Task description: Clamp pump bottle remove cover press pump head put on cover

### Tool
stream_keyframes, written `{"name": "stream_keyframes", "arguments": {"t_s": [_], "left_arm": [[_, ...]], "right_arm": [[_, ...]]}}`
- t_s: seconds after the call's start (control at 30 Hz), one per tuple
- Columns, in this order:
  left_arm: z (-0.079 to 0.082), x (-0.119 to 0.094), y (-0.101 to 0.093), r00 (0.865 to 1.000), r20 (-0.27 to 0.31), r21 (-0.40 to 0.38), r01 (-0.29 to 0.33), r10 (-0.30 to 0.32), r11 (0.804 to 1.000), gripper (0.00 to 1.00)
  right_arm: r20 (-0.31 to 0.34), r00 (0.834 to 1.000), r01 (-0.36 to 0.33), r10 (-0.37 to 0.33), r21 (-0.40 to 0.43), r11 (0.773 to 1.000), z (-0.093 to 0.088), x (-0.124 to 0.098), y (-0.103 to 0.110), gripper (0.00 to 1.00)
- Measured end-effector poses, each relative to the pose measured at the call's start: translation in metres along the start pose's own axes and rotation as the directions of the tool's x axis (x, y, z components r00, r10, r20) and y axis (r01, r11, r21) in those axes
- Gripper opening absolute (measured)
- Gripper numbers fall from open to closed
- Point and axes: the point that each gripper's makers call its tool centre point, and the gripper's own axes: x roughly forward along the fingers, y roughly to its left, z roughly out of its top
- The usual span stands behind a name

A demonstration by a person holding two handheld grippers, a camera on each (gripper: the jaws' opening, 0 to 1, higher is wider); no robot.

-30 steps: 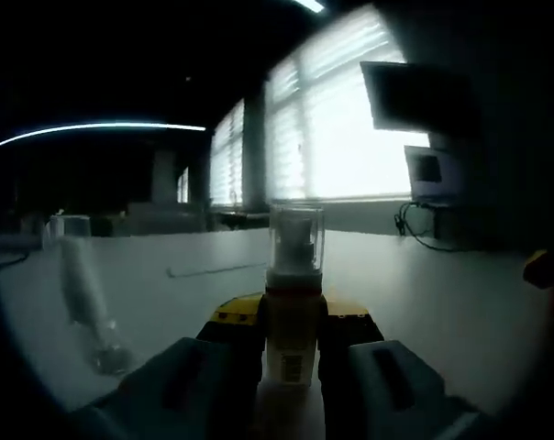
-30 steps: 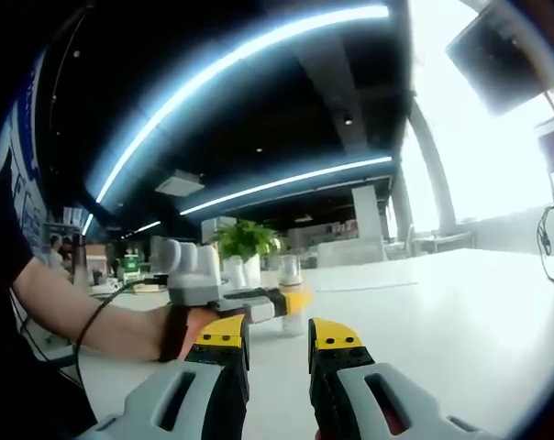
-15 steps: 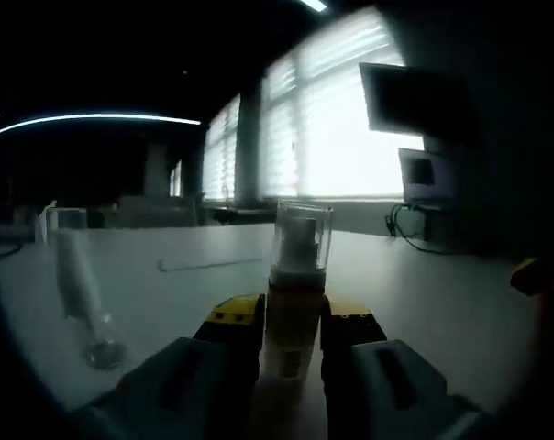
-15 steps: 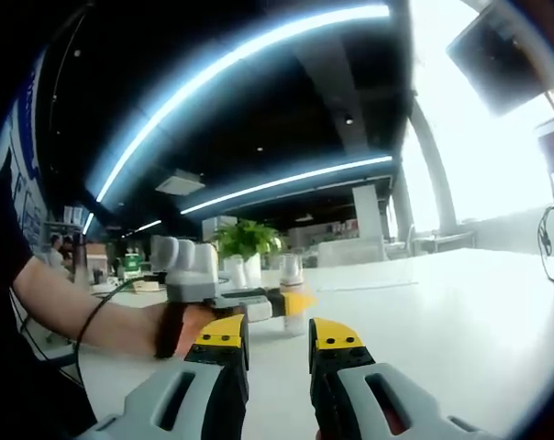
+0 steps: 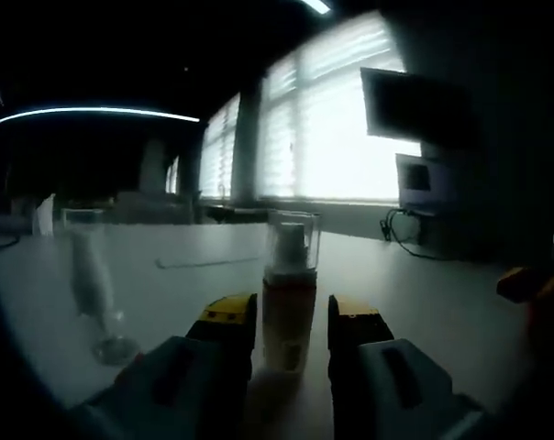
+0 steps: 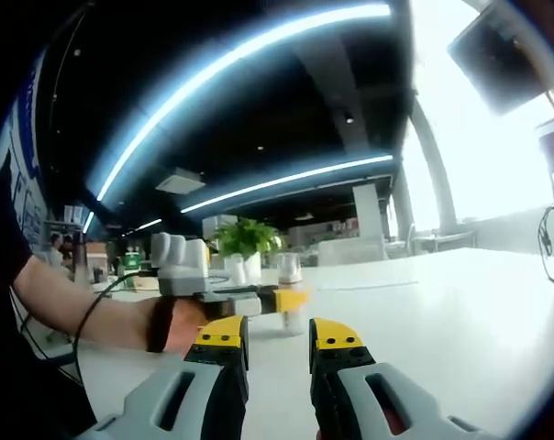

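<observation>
Between my left tongs (image 5: 290, 323) stands the pump bottle (image 5: 289, 310), upright on the tabletop (image 5: 424, 293), clear cover (image 5: 291, 246) on. Change since a second ago: the yellow-tipped jaws have spread; slim gaps now show on both sides of the body, where before they sat tight against it. Reading: clamp eased or being re-seated, bottle set down, not held. Clamp step not secure, so cover removal should wait on a fresh squeeze.

Right tongs (image 6: 279, 336) parted, nothing between them, hovering low over the tabletop and aimed toward the bottle (image 6: 290, 295), which sits beyond their tips. From the right gripper view, my left hand (image 6: 181, 323) comes in from the left, forearm level, wrist strapped, gripper held horizontal at bottle height. Its pose looks a shade further left than before.

A clear stemmed glass (image 5: 98, 298) stands left of the bottle, well apart.
</observation>
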Motion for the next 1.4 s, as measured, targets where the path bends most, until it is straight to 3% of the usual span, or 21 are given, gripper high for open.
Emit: {"name": "stream_keyframes", "arguments": {"t_s": [0.23, 0.43, 0.6, 0.83, 0.97, 1.13, 1.23, 1.4], "left_arm": [[-0.002, -0.004, -0.004, 1.0, -0.009, 0.012, 0.013, -0.013, 1.0, 0.23], [0.005, -0.016, 0.005, 1.0, -0.006, -0.041, 0.0, 0.0, 0.999, 0.23], [0.005, -0.033, -0.002, 0.998, -0.039, -0.069, 0.054, -0.057, 0.996, 0.23], [0.027, -0.063, -0.015, 0.993, 0.006, 0.012, 0.115, -0.115, 0.993, 0.22], [0.037, -0.081, -0.015, 0.988, 0.002, -0.008, 0.151, -0.151, 0.988, 0.21], [0.051, -0.103, -0.007, 0.987, 0.026, -0.019, 0.161, -0.16, 0.987, 0.21], [0.058, -0.118, -0.005, 0.984, 0.049, 0.039, 0.167, -0.169, 0.985, 0.2], [0.066, -0.141, 0.004, 0.984, 0.079, 0.047, 0.155, -0.158, 0.987, 0.19]], "right_arm": [[-0.001, 1.0, 0.0, 0.0, 0.0, 1.0, 0.0, 0.0, 0.0, 0.21], [-0.001, 1.0, -0.001, 0.001, -0.001, 1.0, -0.001, 0.0, -0.003, 0.21], [-0.002, 1.0, -0.003, 0.003, -0.004, 1.0, -0.001, 0.0, -0.003, 0.21], [-0.004, 1.0, -0.003, 0.003, -0.006, 1.0, -0.001, -0.001, 0.0, 0.21], [-0.004, 1.0, 0.003, -0.003, -0.009, 1.0, -0.001, -0.001, -0.002, 0.22], [-0.002, 1.0, -0.001, 0.001, -0.01, 1.0, -0.001, -0.001, -0.001, 0.22], [-0.003, 1.0, -0.006, 0.005, -0.01, 1.0, -0.001, -0.001, -0.001, 0.22], [-0.004, 1.0, -0.008, 0.008, -0.01, 1.0, -0.001, -0.001, -0.001, 0.23]]}}
